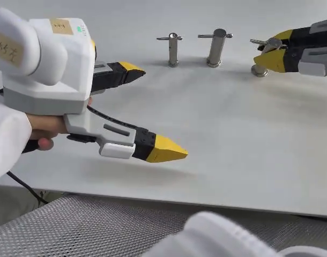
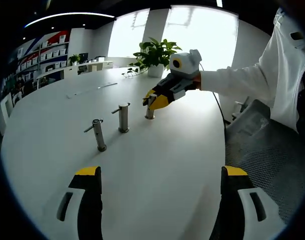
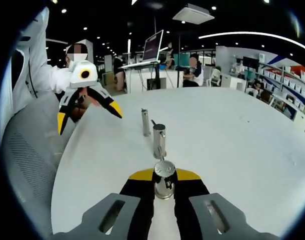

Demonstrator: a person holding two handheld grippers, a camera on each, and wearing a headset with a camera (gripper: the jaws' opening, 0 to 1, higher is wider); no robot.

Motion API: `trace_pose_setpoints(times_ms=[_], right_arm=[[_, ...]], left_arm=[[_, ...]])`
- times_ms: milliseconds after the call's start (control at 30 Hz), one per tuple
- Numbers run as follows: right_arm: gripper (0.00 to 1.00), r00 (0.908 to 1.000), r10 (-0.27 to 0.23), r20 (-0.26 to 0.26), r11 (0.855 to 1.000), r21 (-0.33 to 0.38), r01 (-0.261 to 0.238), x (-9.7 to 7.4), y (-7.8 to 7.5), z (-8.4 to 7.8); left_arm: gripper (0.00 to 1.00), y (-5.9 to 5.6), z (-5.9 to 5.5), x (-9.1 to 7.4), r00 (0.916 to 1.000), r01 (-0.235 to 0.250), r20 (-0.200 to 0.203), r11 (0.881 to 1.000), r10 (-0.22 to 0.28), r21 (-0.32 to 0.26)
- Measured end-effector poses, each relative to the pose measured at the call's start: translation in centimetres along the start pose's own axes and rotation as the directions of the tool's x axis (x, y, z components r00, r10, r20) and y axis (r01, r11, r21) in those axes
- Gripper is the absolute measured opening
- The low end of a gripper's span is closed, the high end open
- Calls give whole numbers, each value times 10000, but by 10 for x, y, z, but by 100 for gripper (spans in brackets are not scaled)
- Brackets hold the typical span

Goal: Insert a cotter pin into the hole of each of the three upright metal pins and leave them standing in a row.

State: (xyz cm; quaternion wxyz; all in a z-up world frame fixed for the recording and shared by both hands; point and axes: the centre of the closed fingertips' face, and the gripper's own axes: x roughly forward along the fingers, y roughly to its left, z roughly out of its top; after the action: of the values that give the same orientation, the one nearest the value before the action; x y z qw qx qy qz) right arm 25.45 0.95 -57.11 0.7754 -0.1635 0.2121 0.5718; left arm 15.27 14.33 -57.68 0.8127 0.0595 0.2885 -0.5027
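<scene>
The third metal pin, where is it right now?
In the head view the third metal pin stands at the row's right end, clasped by the right hand-held gripper, beside the middle pin.

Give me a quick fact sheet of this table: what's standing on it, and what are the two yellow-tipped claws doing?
surface: white table
standing: three upright metal pins in a row, named here as the head view shows them
left pin: left cotter pin through its top
middle pin: middle cotter pin through its top
right pin: clamped near its top by the right gripper; a right cotter pin seems to stick out there
left gripper: open, holding nothing, above the table's near side
</scene>
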Motion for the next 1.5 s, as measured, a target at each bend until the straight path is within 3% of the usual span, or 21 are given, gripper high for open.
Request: trace_pose_setpoints(times_ms=[267,767,900,933,1067,1167,1233,1300,1367,1500], right_arm=[[8,9996,222,175,9997,38,-223,1,-8,-4],[9,9993,314,223,9990,-329,-307,2,-10,-5],[10,9994,237,240,9996,-157,-233,2,-11,-5],[11,9993,240,276,9996,-124,-237,1,-11,-4],[31,9989,-57,469,10000,80,53,-3,-17,2],[39,9967,-163,790,9971,757,103,-10,-13,12],[44,9946,-273,1004,9974,685,205,-15,-11,18],[49,9906,-447,1294,9920,1232,287,-24,-7,28],[54,9867,-670,1480,9913,1218,490,-34,-6,34],[62,9806,-1257,1505,9785,1819,975,-52,-7,38]], left_arm=[[99,-6,1,-1,9997,-29,-238,10000,30,48],[99,-36,27,3,9997,-244,-31,9997,244,89],[99,-37,23,1,9997,-176,-184,9998,178,99],[99,-37,24,0,9996,-226,-185,9996,229,151],[99,-32,26,-9,9988,-494,51,9987,494,-79],[99,-32,29,-15,9975,-663,249,9976,668,-187],[99,-33,31,-17,9969,-668,382,9969,684,-427],[99,-30,32,-19,9951,-886,406,9950,905,-460],[99,-25,33,-22,9927,-1118,409,9927,1137,-458],[99,-20,37,-27,9883,-1380,590,9894,1406,-462]])
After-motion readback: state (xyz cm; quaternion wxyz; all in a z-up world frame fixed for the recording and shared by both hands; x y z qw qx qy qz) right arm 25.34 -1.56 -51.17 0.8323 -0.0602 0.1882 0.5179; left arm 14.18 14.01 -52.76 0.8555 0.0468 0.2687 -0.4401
